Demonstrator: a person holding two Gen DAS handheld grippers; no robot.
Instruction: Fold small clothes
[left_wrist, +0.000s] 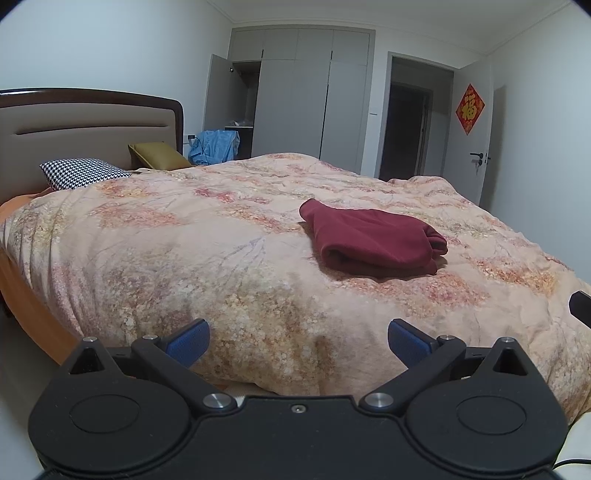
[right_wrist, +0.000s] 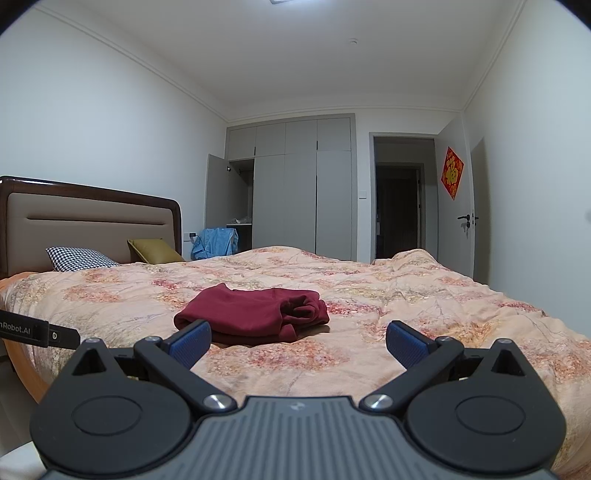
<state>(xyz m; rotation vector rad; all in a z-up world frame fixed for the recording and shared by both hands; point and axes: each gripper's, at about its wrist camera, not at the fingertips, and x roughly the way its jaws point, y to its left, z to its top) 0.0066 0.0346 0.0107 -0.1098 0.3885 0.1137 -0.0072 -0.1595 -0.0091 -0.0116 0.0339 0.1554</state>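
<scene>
The dark red garment (left_wrist: 373, 240) lies folded on the floral quilt (left_wrist: 184, 251), well apart from both grippers. The left gripper (left_wrist: 298, 341) and right gripper (right_wrist: 298, 341) have their fingers wide apart, holding nothing.

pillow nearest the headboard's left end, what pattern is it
Black-and-white houndstooth pillow; it shows best in the left wrist view, beside a plain olive-gold one.
</scene>
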